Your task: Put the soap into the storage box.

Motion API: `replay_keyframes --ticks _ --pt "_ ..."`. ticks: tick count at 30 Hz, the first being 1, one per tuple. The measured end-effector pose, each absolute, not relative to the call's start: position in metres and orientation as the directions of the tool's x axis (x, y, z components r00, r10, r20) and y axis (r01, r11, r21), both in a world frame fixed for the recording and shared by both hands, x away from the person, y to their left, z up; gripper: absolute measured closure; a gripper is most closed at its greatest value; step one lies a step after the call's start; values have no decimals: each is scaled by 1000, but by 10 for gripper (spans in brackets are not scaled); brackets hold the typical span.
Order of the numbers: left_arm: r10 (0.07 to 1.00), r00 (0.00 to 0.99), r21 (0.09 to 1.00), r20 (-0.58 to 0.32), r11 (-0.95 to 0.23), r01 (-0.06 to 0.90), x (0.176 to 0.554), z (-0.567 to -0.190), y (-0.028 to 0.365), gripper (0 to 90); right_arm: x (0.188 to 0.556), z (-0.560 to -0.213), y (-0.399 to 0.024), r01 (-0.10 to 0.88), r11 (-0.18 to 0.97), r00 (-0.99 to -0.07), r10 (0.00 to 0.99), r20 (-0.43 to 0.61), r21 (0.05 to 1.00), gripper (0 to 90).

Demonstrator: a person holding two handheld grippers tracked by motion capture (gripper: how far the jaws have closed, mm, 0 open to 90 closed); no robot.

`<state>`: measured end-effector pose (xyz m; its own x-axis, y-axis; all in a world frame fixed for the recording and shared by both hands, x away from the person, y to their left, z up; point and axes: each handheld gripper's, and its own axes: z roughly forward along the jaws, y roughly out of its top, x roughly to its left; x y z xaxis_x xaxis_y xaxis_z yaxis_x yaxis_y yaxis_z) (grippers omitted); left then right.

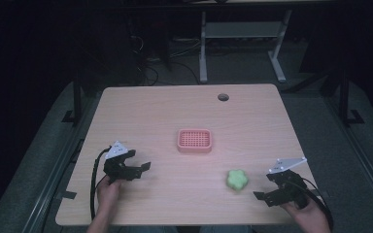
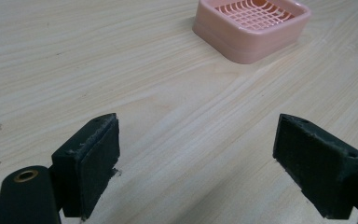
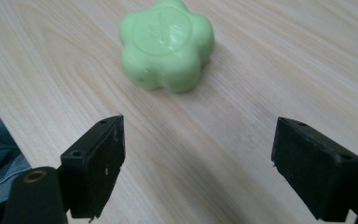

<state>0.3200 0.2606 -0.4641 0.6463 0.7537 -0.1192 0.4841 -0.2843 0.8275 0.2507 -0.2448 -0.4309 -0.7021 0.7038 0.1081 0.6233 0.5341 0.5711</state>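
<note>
Tongs spread empty: right tongs [image 3: 198,163] near green soap [image 3: 167,44]; left tongs [image 2: 196,163] facing basket [image 2: 251,28], edge cropped.

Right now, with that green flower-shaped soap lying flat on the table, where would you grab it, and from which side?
Across its scalloped side wall, jaws set into two opposite notches between lobes. The green flower-shaped soap lies flat, top face up, so the low sides are free all round. The right gripper stands open, jaws wide, with the soap just ahead; I would slide in low from there, probably along the table.
</note>
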Motion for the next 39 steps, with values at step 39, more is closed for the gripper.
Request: replay_keyframes --ticks 39 --pt "749 650 835 -130 -271 479 321 -463 264 143 297 -428 -160 551 761 -809 588 -6 343 157"
